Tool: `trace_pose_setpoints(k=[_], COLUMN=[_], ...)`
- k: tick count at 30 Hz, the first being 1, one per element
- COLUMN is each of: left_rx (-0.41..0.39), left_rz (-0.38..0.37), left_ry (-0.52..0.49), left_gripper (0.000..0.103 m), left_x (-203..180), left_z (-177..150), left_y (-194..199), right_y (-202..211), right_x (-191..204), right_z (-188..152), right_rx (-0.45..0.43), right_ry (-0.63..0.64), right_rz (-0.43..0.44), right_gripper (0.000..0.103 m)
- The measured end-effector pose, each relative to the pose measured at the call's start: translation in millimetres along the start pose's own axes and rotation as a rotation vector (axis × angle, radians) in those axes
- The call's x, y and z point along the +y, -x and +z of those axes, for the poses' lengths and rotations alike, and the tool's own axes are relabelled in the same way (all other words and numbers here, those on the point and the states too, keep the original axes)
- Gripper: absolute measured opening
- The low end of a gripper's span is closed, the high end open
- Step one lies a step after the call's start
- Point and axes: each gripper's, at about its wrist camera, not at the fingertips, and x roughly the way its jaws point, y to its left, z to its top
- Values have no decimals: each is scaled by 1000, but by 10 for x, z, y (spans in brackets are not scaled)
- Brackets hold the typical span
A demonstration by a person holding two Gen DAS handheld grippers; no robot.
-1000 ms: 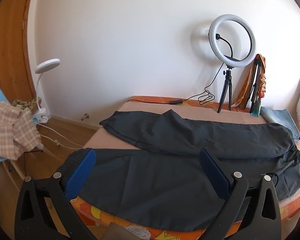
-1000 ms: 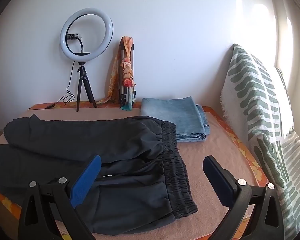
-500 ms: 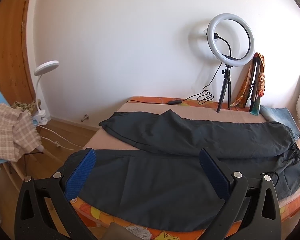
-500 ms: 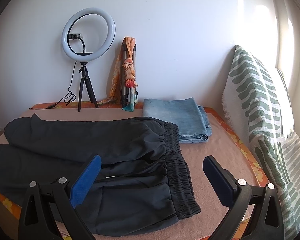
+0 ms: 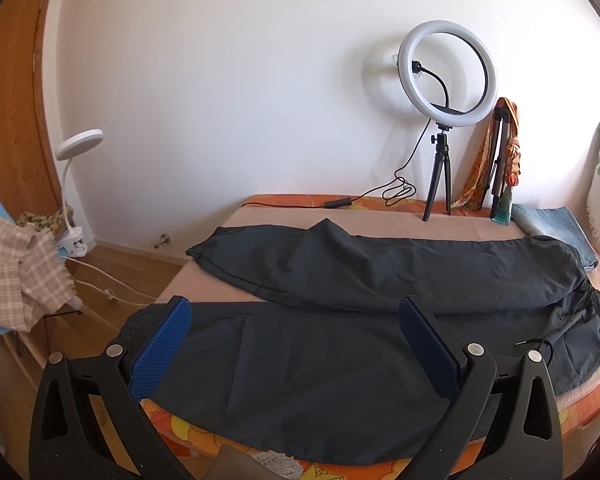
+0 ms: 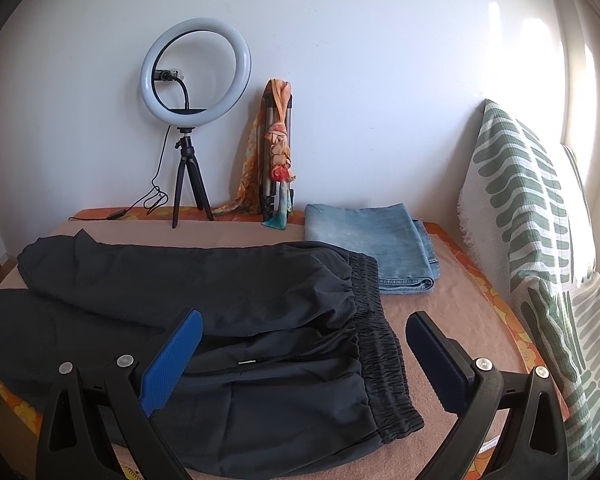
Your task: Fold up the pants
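Dark grey pants [image 5: 340, 320] lie spread flat on the bed [image 5: 283, 216], legs to the left, elastic waistband [image 6: 380, 344] to the right. My left gripper [image 5: 295, 320] is open and empty, above the near leg close to its cuff end. My right gripper [image 6: 304, 332] is open and empty, above the waistband at the near right of the pants. Neither gripper touches the fabric.
A ring light on a tripod [image 5: 444, 120] and a folded tripod with a scarf [image 6: 277, 152] stand against the back wall. Folded jeans [image 6: 372, 244] lie behind the waistband. A striped cushion [image 6: 540, 240] is at right. A chair with checked cloth [image 5: 15, 276] stands left of the bed.
Both grippers have drifted slightly; the left view shifted a little right and the right view a little left. The pants have not moved.
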Motion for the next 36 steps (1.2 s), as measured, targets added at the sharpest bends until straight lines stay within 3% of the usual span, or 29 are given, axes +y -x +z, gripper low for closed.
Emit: trace_pose_setpoints(k=[13, 36], left_rx=[12, 19], left_rz=[-10, -10], left_ry=[-12, -17], left_gripper=[103, 103], left_x=[-114, -179], left_z=[25, 30], left_y=[-51, -77], right_y=[64, 81], right_x=[41, 34], right_z=[41, 58], right_rx=[-20, -21], right_ry=[-24, -33], right_rz=[56, 55], right_gripper=[103, 103])
